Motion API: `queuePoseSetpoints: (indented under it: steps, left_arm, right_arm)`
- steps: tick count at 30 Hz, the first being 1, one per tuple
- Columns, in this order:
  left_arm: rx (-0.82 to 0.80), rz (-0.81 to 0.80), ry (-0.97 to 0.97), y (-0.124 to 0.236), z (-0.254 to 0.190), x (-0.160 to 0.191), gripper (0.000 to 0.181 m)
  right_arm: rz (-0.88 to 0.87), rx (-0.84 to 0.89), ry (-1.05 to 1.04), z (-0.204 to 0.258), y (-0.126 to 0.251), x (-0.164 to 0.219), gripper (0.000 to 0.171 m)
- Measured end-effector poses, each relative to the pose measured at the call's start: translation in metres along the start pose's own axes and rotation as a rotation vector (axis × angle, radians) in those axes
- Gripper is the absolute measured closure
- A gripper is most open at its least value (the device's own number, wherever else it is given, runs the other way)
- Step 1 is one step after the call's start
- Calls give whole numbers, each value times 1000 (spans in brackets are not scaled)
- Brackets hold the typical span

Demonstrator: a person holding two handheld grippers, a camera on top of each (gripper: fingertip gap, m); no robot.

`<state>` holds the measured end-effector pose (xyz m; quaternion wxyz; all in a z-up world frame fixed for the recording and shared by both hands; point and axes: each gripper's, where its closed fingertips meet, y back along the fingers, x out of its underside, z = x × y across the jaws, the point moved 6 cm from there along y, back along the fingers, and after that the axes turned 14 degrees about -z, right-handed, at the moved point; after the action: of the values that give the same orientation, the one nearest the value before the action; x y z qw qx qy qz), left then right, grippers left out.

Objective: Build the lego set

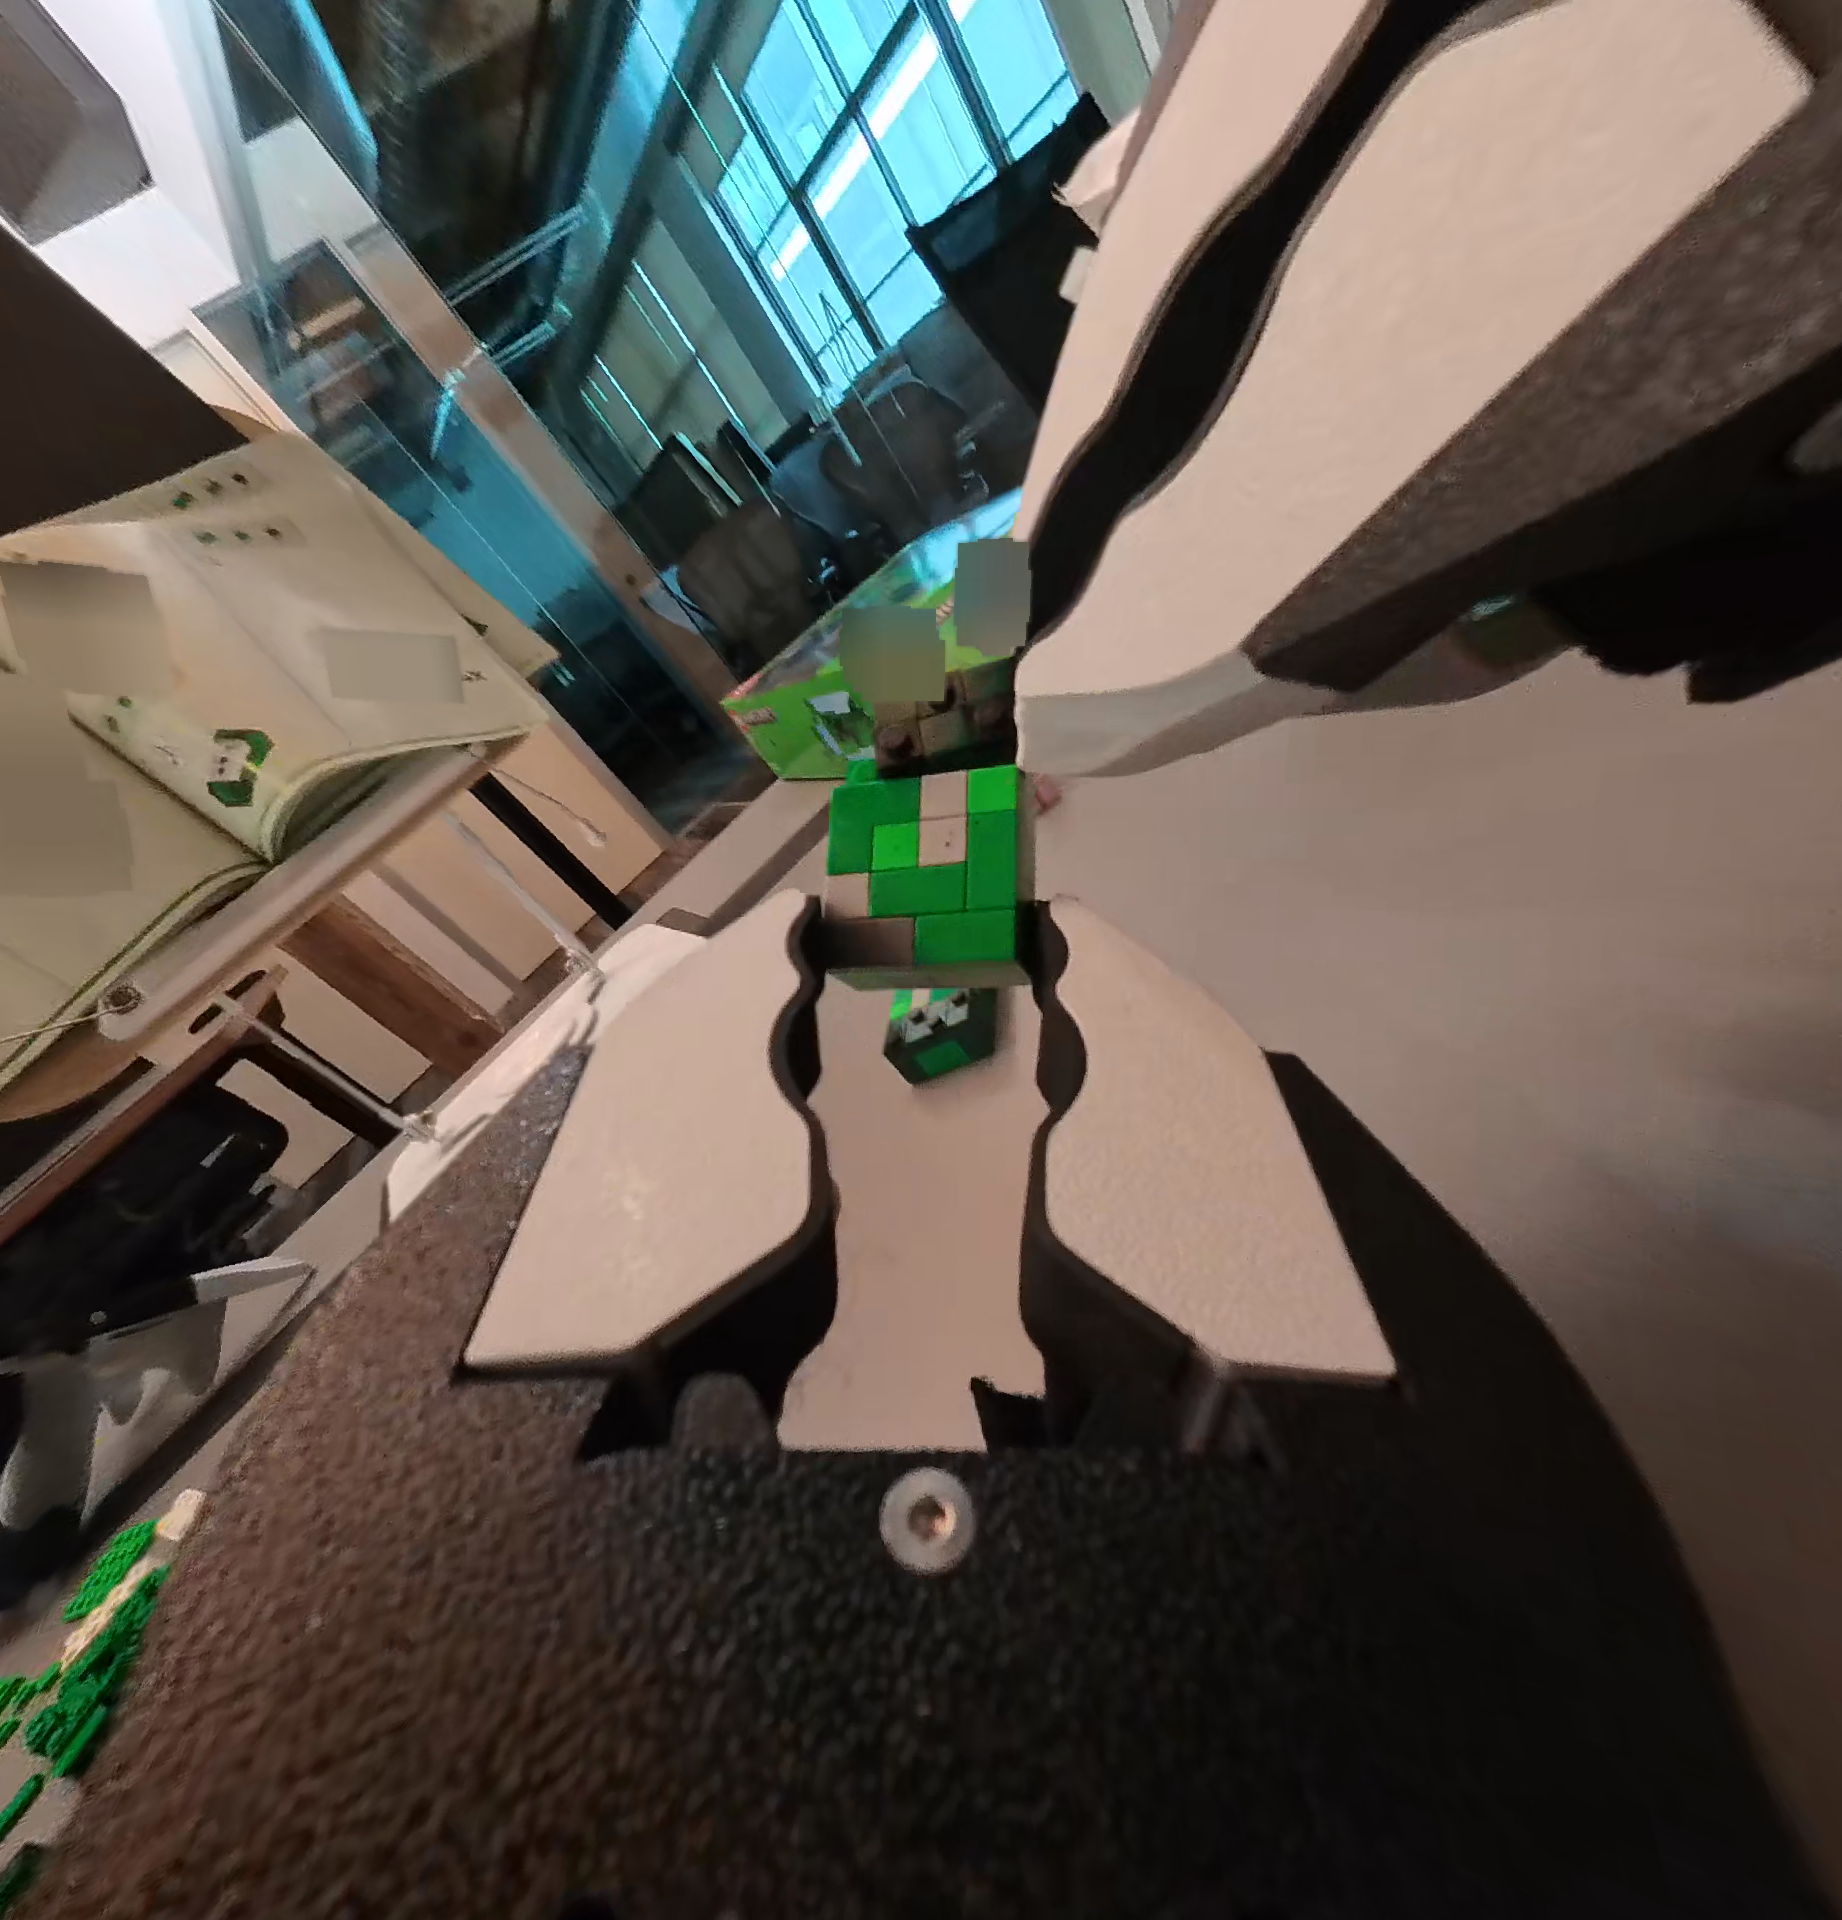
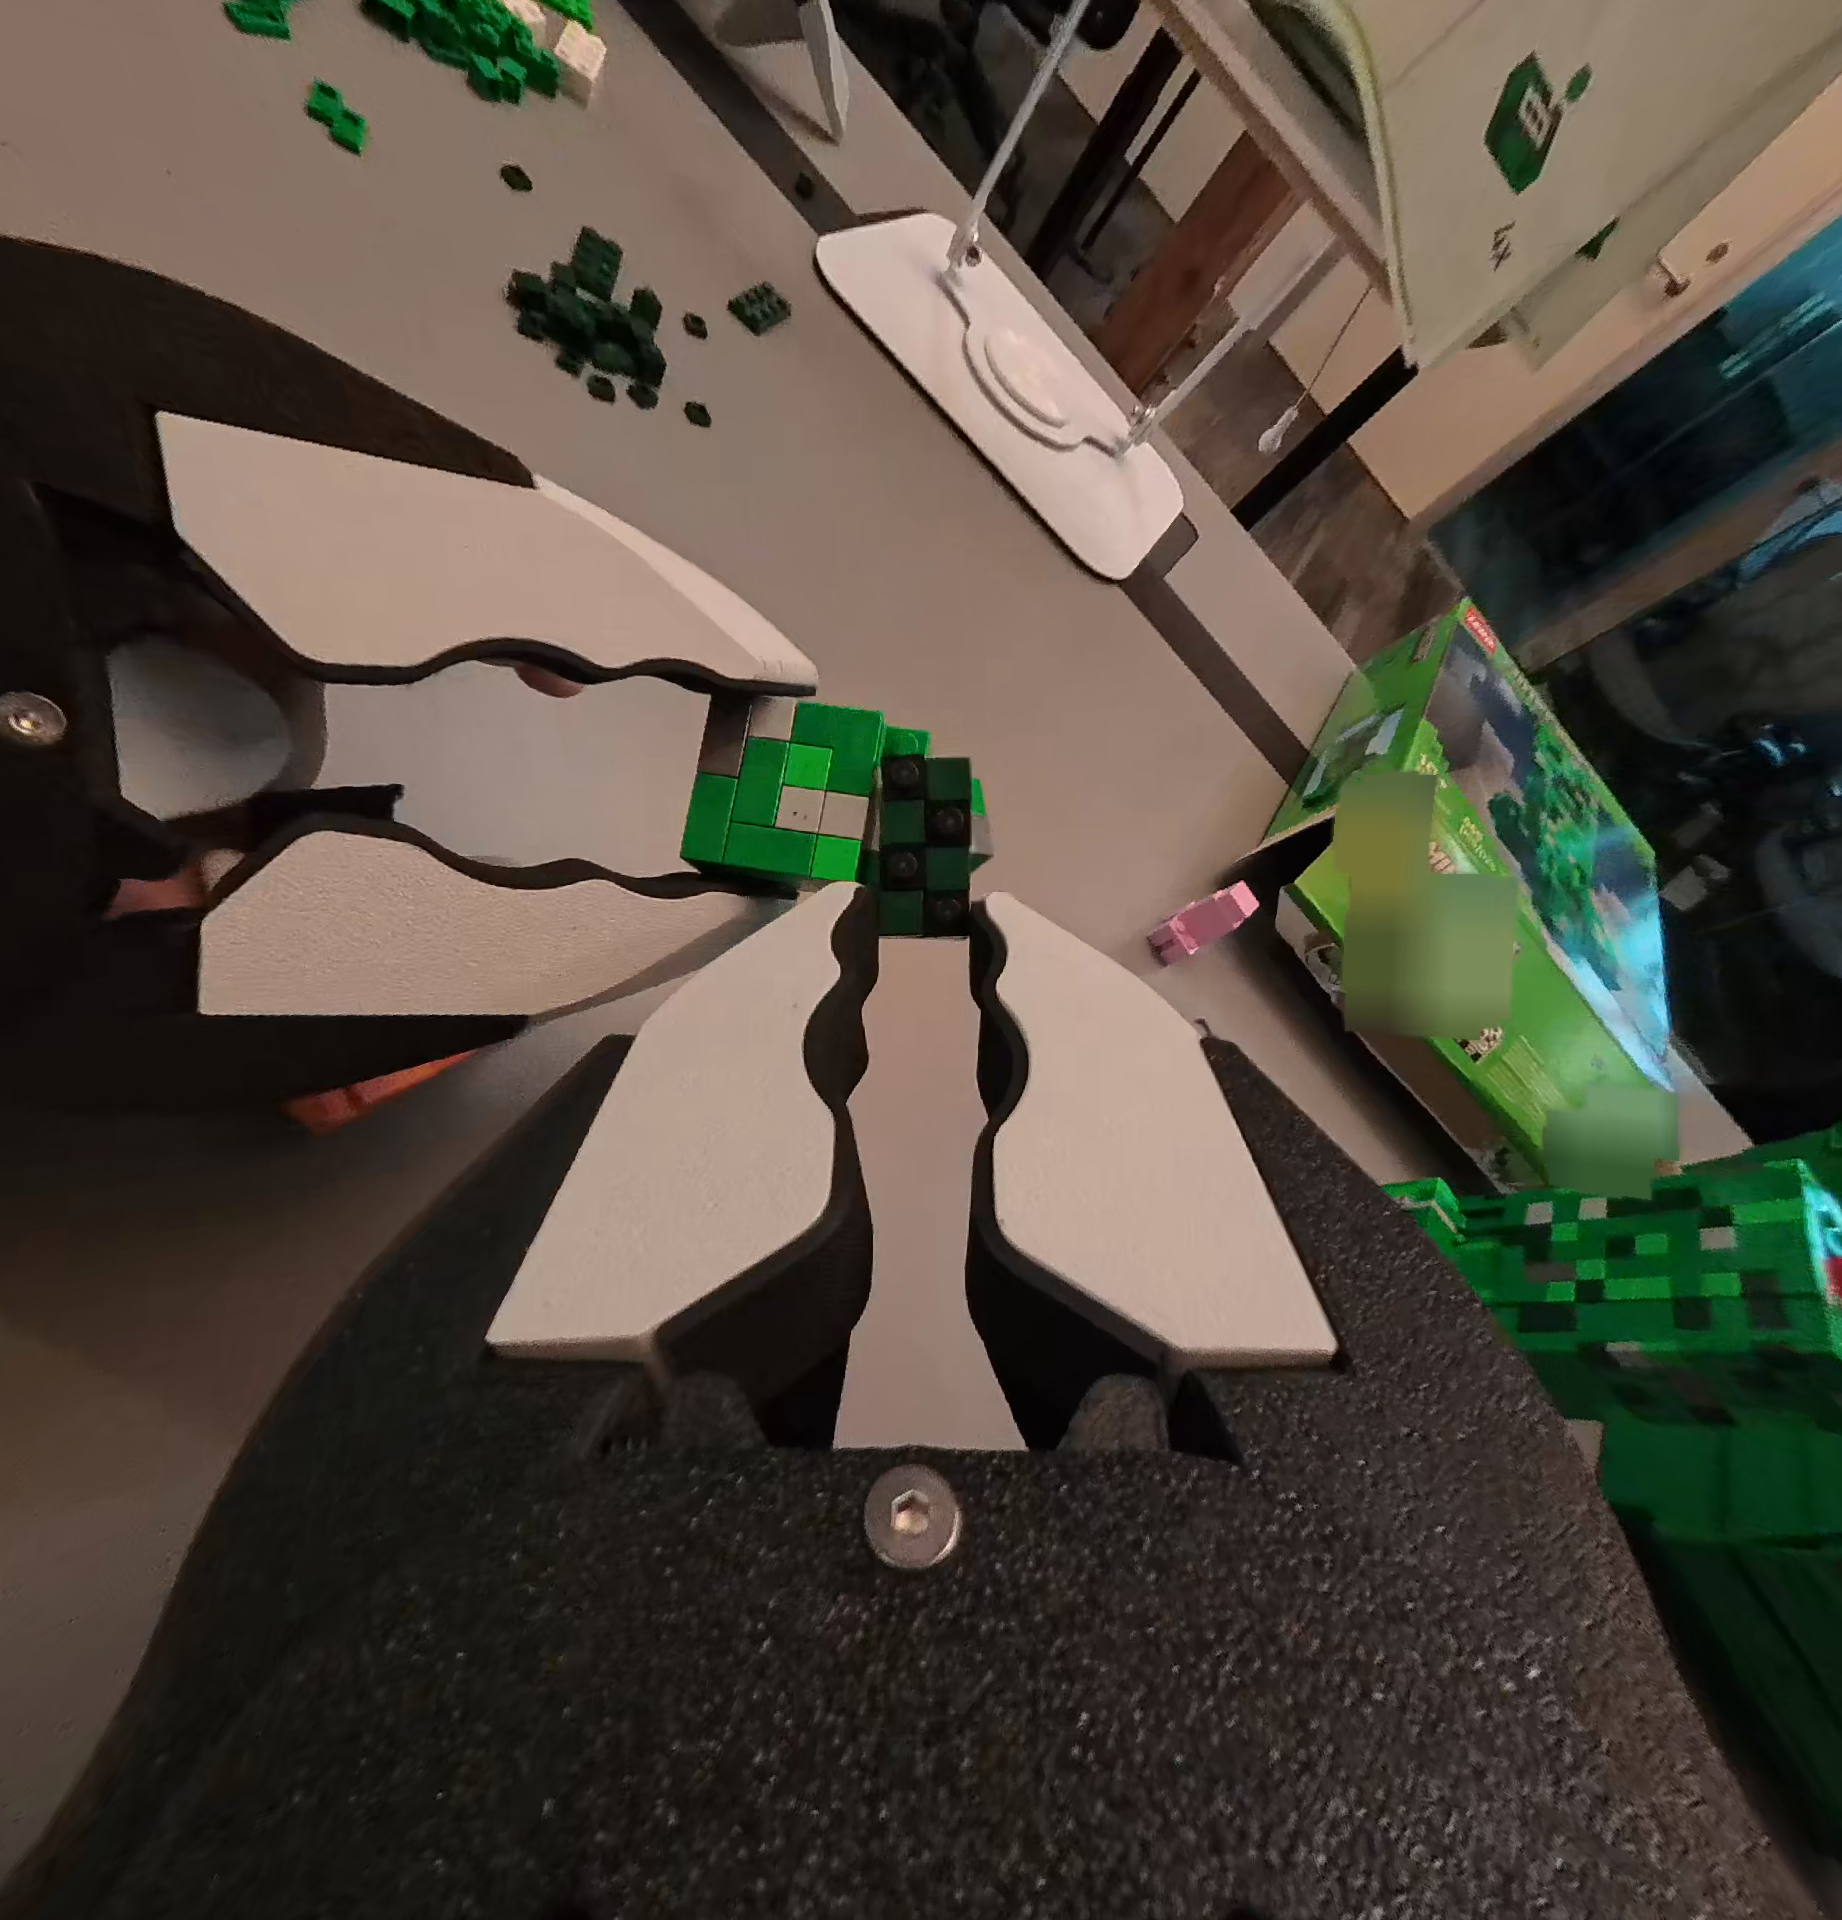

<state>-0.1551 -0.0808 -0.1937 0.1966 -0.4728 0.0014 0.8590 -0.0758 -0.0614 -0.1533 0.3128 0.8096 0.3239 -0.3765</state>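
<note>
Left gripper (image 1: 922, 940), in its own view, pinches a green and grey cube (image 1: 927, 883) between its two fingertips, clear of the table (image 1: 1364, 987). Just beyond the cube the right gripper (image 1: 1031, 727) comes in from the upper right, its tips at the cube's far end, where a small studded piece (image 1: 938, 727) sits. Under the cube lies a small dark green block (image 1: 938, 1034) on the table. Past the cube stands a green box (image 1: 792, 727), and left of the cube an open booklet (image 1: 221, 665) rests on a raised stand; loose green bricks (image 1: 75, 1673) lie at the lower left. Right gripper (image 2: 922, 920), in its own view, nips a dark green studded plate (image 2: 927, 831) between its tips, and that plate is pressed against the cube's (image 2: 782, 795) side. Left of the cube the left gripper (image 2: 730, 795) clamps it from the other end. Beyond the cube loose dark green bricks (image 2: 595, 312) are scattered on the table (image 2: 221, 1195). Right of the cube lie a pink piece (image 2: 1203, 920) and the box (image 2: 1468, 904), one end flap open; its contents cannot be made out. Near the lower right stands a large green built model (image 2: 1675, 1351).
</note>
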Motion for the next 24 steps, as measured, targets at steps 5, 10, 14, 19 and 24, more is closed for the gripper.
queuePoseSetpoints:
  steps: [5,10,14,19,24]
  left_arm:
    - [0,-14,13,1,1,-1,142]
    - [21,-28,159,4,10,1,142]
    - [187,-175,379,8,9,-12,142]
    - [509,-281,712,14,3,-19,142]
    - [606,-45,692,14,13,1,142]
  right_arm:
    - [-15,9,13,-3,1,-6,155]
    - [-44,-66,-12,-13,6,12,155]
    - [-123,-3,269,-20,15,20,155]
    - [-266,51,460,-18,24,25,155]
    - [-313,-18,465,-16,24,33,155]
